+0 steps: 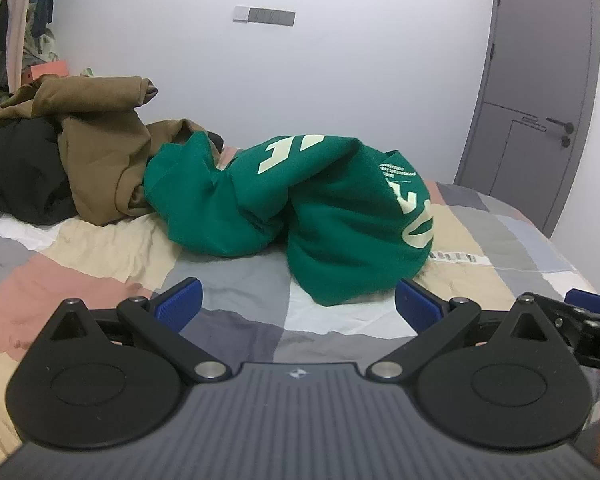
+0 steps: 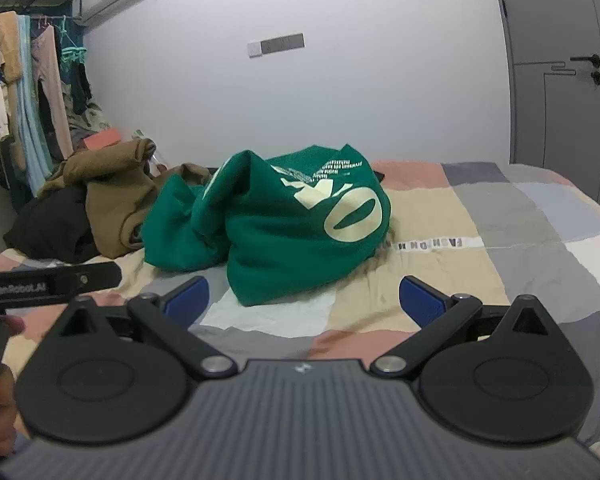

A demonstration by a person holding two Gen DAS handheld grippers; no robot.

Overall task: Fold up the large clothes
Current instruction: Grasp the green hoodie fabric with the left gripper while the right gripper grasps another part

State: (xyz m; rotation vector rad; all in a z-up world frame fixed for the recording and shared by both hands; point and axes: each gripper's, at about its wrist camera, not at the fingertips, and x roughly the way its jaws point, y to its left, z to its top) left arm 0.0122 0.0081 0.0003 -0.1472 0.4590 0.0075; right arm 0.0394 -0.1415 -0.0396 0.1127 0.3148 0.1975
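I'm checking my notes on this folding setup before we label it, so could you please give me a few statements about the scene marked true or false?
1. The green sweatshirt lies crumpled in a heap on the patchwork bedspread. True.
2. The left tool is shut on the sweatshirt. False: its jaws stand open, short of the cloth and holding nothing.
3. The right tool is open and empty. True.
4. The brown garment lies to the right of the sweatshirt. False: it lies on the left side, over a black garment.
5. The grey door stands wide open. False: it looks closed.
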